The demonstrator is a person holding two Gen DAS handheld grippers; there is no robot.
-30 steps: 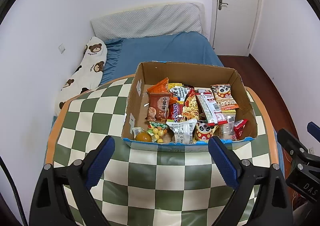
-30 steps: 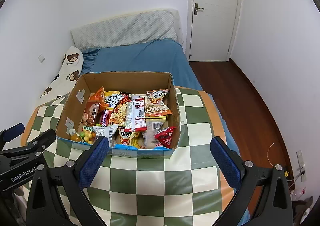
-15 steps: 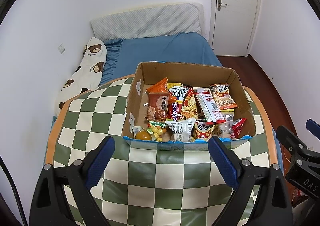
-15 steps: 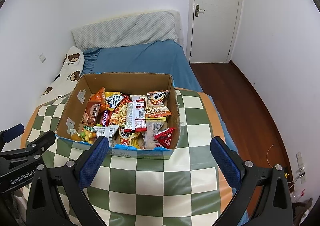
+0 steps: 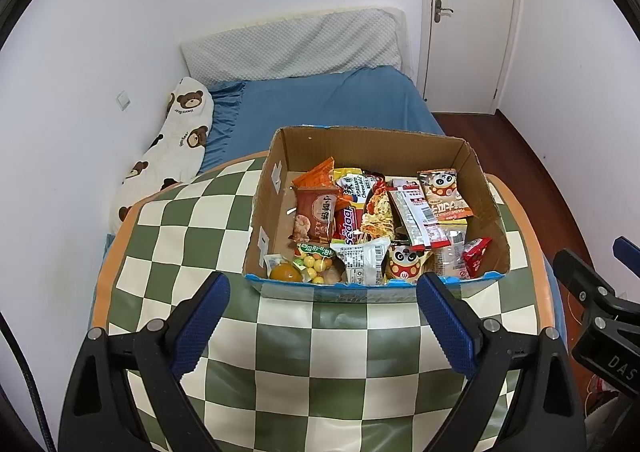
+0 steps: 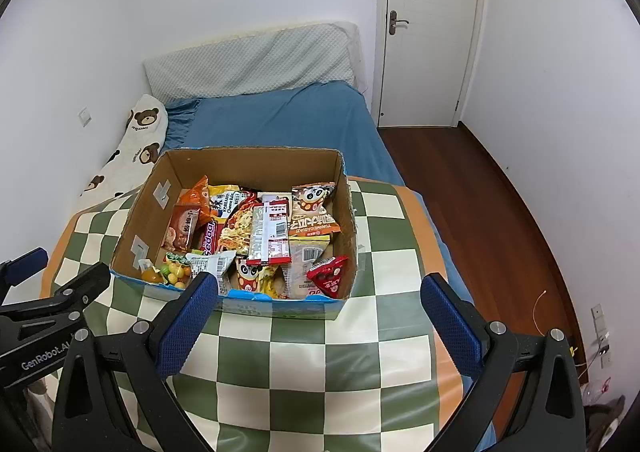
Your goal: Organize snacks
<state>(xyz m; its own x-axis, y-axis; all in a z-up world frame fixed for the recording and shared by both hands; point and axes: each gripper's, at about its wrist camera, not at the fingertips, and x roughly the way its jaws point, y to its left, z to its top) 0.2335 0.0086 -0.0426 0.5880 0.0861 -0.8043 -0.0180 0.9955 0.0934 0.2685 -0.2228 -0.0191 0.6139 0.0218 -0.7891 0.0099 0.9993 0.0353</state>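
Both hand-held grippers are inching toward the cardboard box [image 5: 372, 148] of snacks [image 5: 376, 228]: left hand-held gripper [image 5: 320, 320] and right hand-held gripper [image 6: 320, 320] released, empty, poised before it for picking.

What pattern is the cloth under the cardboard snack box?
The cloth is a green-and-cream checkerboard with an orange border, clearest in the left wrist view.

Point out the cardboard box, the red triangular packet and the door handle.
cardboard box [image 6: 256, 162]: right wrist view, inner far wall.
red triangular packet [image 6: 329, 275]: right wrist view, its middle.
door handle [image 6: 397, 22]: right wrist view, lever.
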